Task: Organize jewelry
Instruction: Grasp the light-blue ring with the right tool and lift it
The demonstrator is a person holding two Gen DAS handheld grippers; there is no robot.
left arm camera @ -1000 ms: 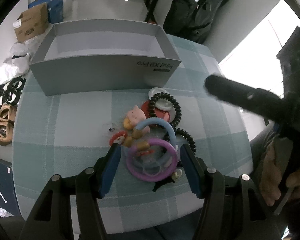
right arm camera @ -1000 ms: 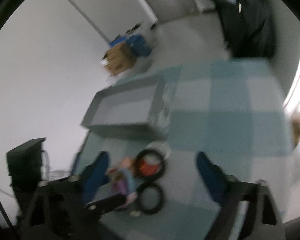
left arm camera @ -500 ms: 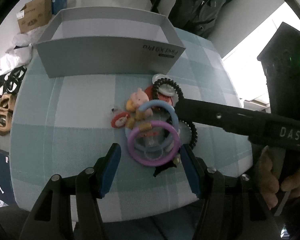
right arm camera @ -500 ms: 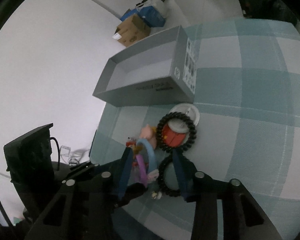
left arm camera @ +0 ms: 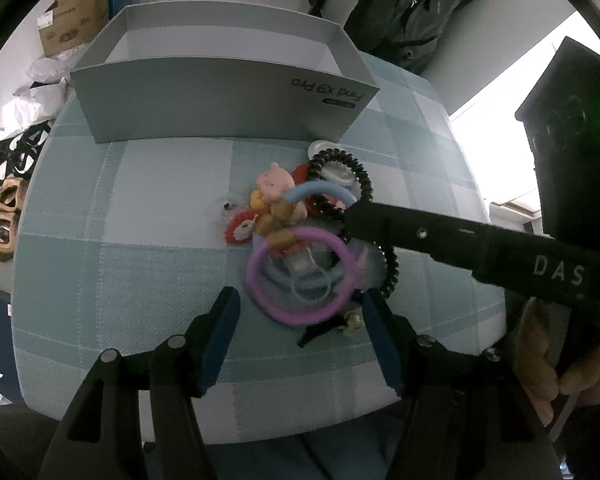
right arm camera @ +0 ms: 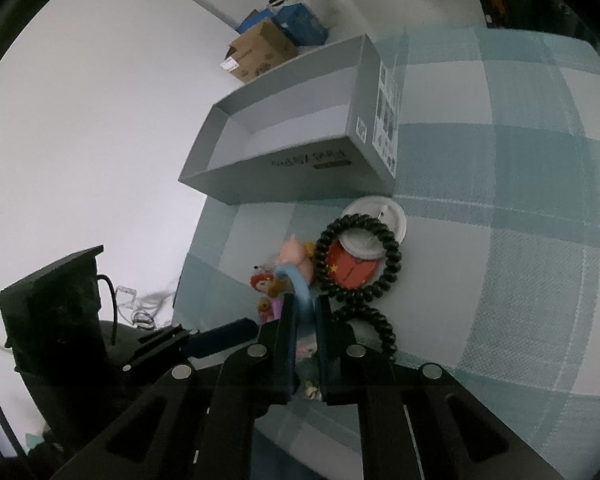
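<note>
Right gripper (right arm camera: 303, 312) fingers clamped on light-blue elastic hair ring (right arm camera: 298, 284). Left gripper (left arm camera: 300, 316) fingers apart, purple elastic hair ring (left arm camera: 300, 276) at 12 o'clock between them.

Soft daylight, fisheye-warped edges, slight blur

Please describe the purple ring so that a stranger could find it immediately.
Look at the grey box on the checked cloth; a small pile lies before it. The purple ring is at the pile's near edge, overlapping a blue ring. It alone is purple.
</note>
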